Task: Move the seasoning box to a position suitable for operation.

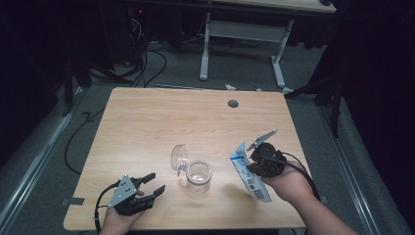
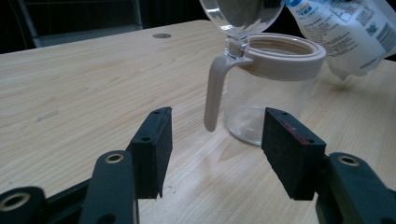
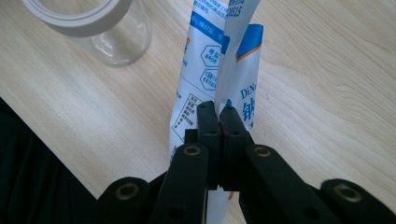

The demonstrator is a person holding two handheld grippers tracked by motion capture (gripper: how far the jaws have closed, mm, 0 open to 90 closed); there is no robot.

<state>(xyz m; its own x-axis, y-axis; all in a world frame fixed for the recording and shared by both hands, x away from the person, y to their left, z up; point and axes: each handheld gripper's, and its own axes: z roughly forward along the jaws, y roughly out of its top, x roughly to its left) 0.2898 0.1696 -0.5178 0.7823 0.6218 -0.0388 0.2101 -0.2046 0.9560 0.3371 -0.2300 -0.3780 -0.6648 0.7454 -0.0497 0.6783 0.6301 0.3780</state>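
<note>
Pouch (image 1: 248,175) sits pinched in the right gripper (image 1: 255,155), beside the jar (image 1: 198,176).

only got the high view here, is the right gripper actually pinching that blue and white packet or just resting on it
Observer: The right gripper has its jaws shut on the packet, pinching a fold of it, in the right gripper view.
Operator: ok and the left one, anything in it
Observer: No. The left gripper is open with nothing between its pads; the jar stands just ahead of it.
Operator: which way is the jar's latch facing
Observer: In the left gripper view, the beige latch hangs down the jar's side, facing the left gripper, and the lid stands flipped up.
</note>
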